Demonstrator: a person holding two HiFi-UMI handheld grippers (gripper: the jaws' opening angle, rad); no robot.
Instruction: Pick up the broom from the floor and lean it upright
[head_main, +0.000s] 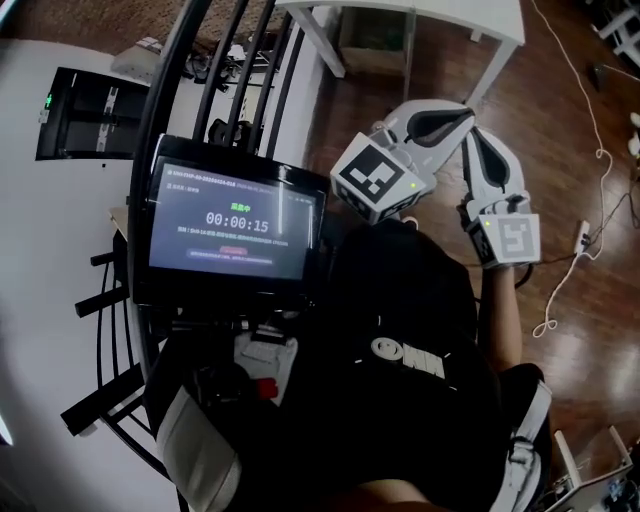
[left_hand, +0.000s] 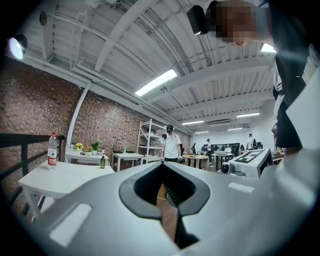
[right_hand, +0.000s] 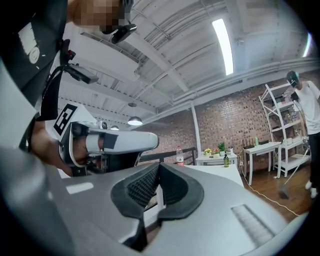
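Head view is giving me both tools raised at roughly 1 o'clock over the wooden floor (head_main: 540, 100), close beside each other. I'm reading the left hand-held gripper (left_hand: 163, 169) as pressed fully together with nothing between its pads. The right hand-held gripper (right_hand: 159, 169) is sitting the same way, closed on nothing. Neither is touching the broom (right_hand: 295, 173). The only broom-like thing I'm finding is a thin handle slanting down at 3 o'clock in the right gripper view. Its head is resting on the floor beside a standing person (right_hand: 306, 107) in a white top, well apart from me.

For containers, I'm watching a clear bottle (left_hand: 52, 149) with a red cap standing upright on the white tabletop (left_hand: 65, 181) at 9 o'clock in the left gripper view; its fill level is escaping me. A small dark bottle (left_hand: 102, 161) is standing farther back. Flower pots (left_hand: 86, 147) holding green and yellow plants are sitting on the next tabletop behind.
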